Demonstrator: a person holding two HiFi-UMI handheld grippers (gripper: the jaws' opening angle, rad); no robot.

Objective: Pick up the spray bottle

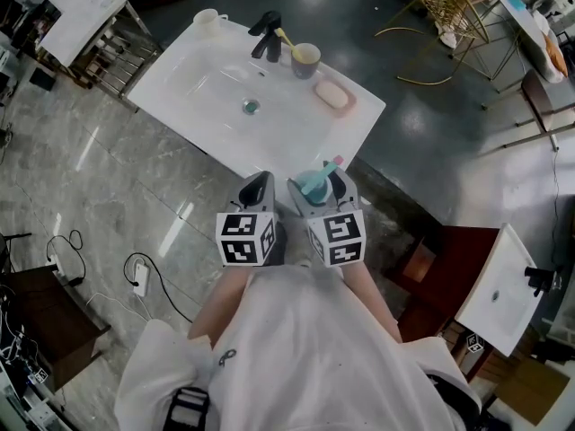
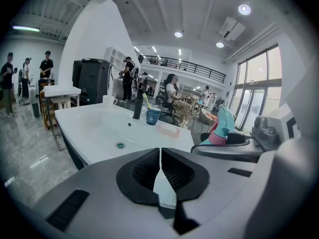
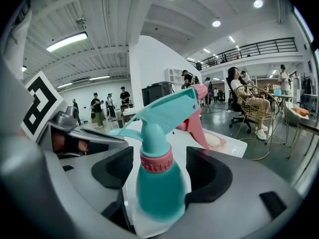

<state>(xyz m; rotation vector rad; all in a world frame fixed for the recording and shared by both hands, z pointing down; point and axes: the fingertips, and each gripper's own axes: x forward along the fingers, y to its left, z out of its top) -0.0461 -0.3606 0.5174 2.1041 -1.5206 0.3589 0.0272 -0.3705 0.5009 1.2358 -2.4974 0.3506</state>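
Note:
The spray bottle (image 1: 314,185) is teal with a pink collar and pink trigger. It stands upright on the near front edge of the white sink top (image 1: 193,74). My right gripper (image 1: 322,187) is open, and the bottle's body (image 3: 157,185) sits between its black pads without being pressed; white shows beside it. My left gripper (image 1: 260,189) hangs just left of the right one, its pads (image 2: 149,171) shut together on nothing. In the left gripper view the bottle's head (image 2: 222,126) shows at the right, above the right gripper.
On the sink top stand a black faucet (image 1: 267,34), a cup with a toothbrush (image 1: 305,59), a pink soap dish (image 1: 333,95) and a white mug (image 1: 207,21). A small second sink (image 1: 503,290) on a brown cabinet stands at the right. Cables (image 1: 139,277) lie on the floor.

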